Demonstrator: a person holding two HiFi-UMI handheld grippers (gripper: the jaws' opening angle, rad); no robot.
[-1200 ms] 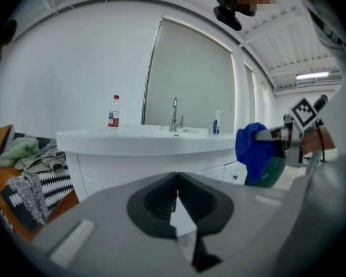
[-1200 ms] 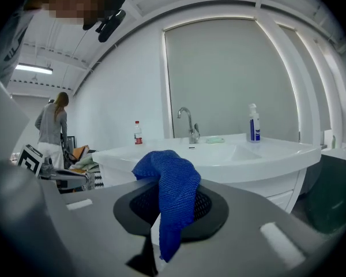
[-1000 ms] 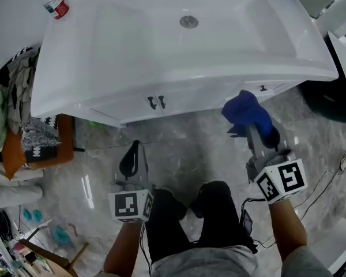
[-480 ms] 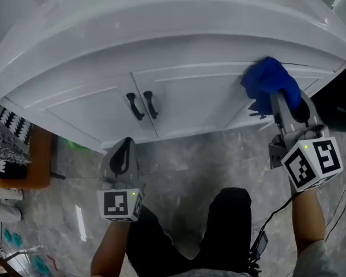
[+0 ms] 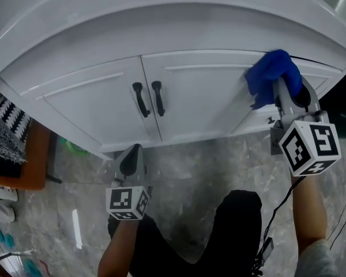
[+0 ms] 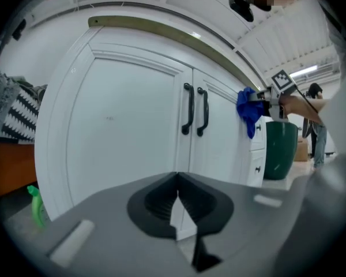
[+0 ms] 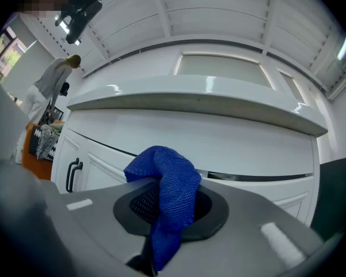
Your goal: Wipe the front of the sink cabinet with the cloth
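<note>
Right gripper point(image 5: 284, 97) clamps the cloth point(image 5: 270, 73) against the cabinet point(image 5: 202, 97), top right. Best to press flat and sweep left toward the handles point(image 5: 149, 98). Left gripper point(image 5: 130, 159) hangs low, closed and empty.

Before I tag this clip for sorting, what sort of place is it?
Probably a bathroom set-up: a white sink cabinet with paired black door handles, a glossy white basin top, grey marbled floor.

Large hall: ribbed ceiling point(image 7: 219, 10), sink cabinet point(image 5: 202, 97).
</note>
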